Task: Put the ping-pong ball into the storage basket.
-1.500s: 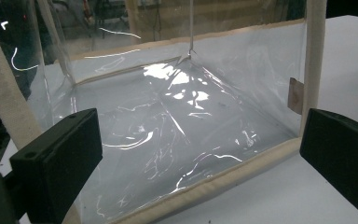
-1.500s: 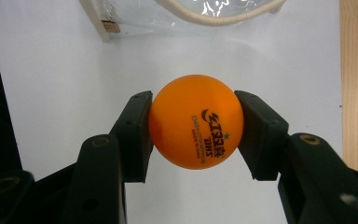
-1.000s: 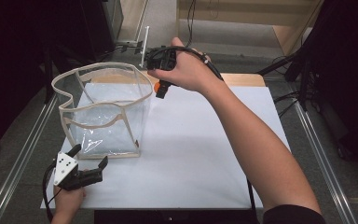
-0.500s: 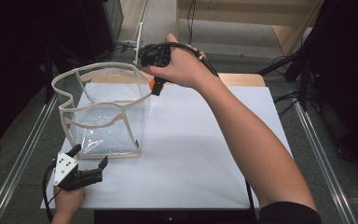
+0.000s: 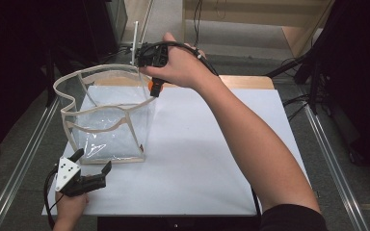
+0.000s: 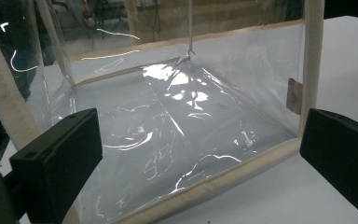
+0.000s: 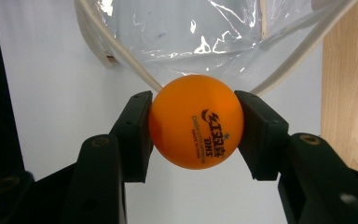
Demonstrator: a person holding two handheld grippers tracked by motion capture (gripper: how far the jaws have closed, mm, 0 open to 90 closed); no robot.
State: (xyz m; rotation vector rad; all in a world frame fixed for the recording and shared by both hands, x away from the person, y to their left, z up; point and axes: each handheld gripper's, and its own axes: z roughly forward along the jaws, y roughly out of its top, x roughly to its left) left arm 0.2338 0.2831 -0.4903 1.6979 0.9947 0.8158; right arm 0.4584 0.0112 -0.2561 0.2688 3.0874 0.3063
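Overhead, the right gripper pinches an orange ball at twelve o'clock above the clear bag's rim; the left gripper, jaws spread, rests at seven o'clock beside the bag.

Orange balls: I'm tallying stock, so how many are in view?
1. The orange ball is clamped in the right tool at the clear bag's rim; the bag looks empty.

Dim room, grey floor, perhaps wooden shelving.
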